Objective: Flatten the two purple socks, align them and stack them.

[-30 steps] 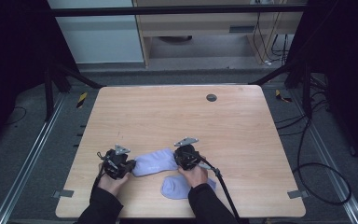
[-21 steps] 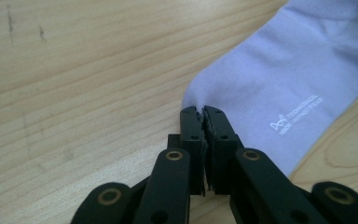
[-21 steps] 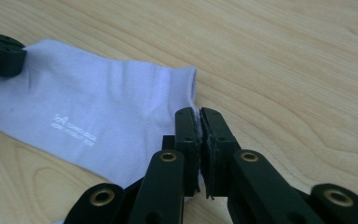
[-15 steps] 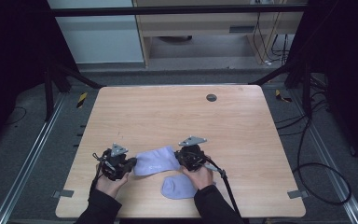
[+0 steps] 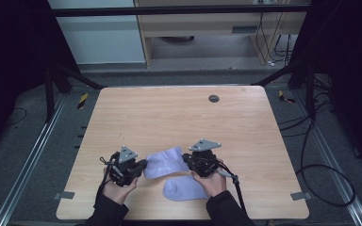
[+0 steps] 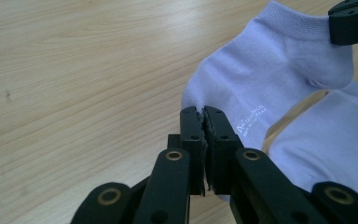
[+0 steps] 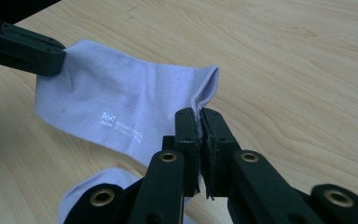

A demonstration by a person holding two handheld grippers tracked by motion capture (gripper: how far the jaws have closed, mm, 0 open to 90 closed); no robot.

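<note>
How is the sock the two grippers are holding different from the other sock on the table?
The held sock is pinched at both ends, by the left gripper and the right gripper; the other sock lies loose, gripped by neither. The held sock is stretched between the grippers, seemingly raised off the table; the other rests flat. The held sock shows small white lettering; none is visible on the other. Both are light purple.

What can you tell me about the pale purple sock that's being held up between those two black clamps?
The held sock is a short ankle sock of pale lilac knit, with small white printed lettering on its side. It hangs stretched between the left gripper, pinching one end, and the right gripper, pinching the other; both sets of jaws are shut on its fabric. It sags slightly, lifted off the wooden table, above a second matching sock lying flat near the front edge.
</note>
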